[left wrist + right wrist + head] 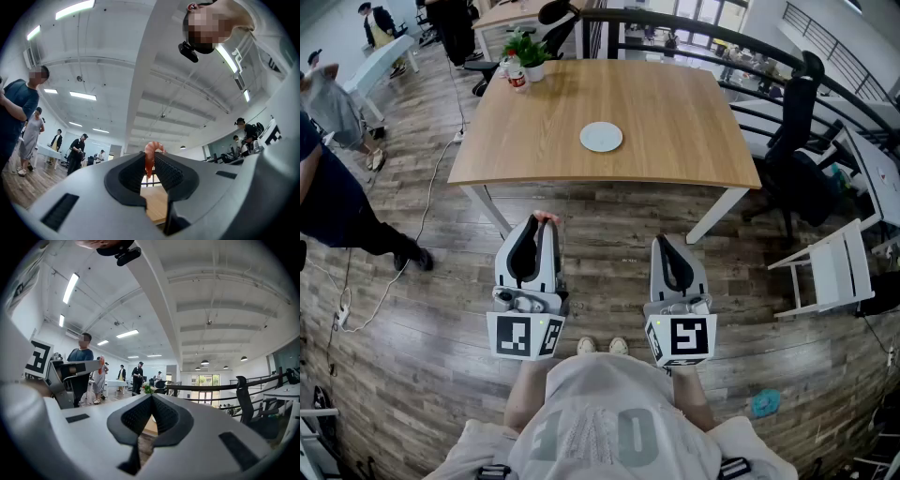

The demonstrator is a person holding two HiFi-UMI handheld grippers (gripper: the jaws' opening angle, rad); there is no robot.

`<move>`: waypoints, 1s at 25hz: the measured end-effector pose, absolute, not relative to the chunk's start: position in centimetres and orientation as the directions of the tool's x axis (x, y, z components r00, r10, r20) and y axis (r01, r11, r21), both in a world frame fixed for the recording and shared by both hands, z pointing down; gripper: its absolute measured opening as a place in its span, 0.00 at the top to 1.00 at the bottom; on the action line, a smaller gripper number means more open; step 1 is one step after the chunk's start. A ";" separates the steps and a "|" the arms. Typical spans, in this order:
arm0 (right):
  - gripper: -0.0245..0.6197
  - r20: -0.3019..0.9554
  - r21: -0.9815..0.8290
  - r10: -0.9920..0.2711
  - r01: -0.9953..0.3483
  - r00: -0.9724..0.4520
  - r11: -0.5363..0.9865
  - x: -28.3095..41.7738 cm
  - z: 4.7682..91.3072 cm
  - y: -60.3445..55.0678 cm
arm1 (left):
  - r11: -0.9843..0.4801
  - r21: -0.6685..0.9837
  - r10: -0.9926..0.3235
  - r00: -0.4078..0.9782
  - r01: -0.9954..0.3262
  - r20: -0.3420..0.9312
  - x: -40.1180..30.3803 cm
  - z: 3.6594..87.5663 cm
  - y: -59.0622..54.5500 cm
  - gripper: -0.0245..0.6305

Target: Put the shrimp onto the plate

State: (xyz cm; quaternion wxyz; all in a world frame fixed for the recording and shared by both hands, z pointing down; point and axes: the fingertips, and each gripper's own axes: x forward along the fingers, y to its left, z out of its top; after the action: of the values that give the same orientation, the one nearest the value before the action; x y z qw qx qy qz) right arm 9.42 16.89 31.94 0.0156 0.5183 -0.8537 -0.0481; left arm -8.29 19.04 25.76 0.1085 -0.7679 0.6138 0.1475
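The left gripper (541,228) is held low over the wooden floor (609,234), short of the desk (675,122), and its jaws are clamped on the shrimp (546,217). In the head view only a small orange-pink tip is seen at the jaw ends. In the left gripper view the shrimp (150,154) is shown as a curled, glossy orange-red body pinched between the ribbed pads (168,171), with its bent end standing out past them. The round white plate (601,137) lies near the middle of the desk, well apart from both grippers. The right gripper (665,244) is held just beside the left. In the right gripper view its jaws (151,400) are seen pressed together with nothing between them.
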 end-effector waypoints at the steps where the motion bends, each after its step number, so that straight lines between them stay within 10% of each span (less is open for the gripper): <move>1: 0.93 -0.024 0.103 -0.884 -0.881 -0.467 0.462 9.2 32.0 16.9 | -0.223 0.012 -0.910 0.204 -0.975 -0.360 -8.4 25.7 19.1 0.86; 25: 0.93 0.003 0.083 -0.921 -0.918 -0.390 0.389 6.2 33.3 17.6 | -0.248 0.018 -0.912 0.227 -0.969 -0.341 -14.3 27.3 18.9 0.86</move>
State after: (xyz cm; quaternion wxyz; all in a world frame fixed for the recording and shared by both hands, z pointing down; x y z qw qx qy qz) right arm 6.20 17.56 33.33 0.0243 0.5518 -0.8329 -0.0337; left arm -14.33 18.90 27.28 0.0991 -0.7769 0.6053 0.1425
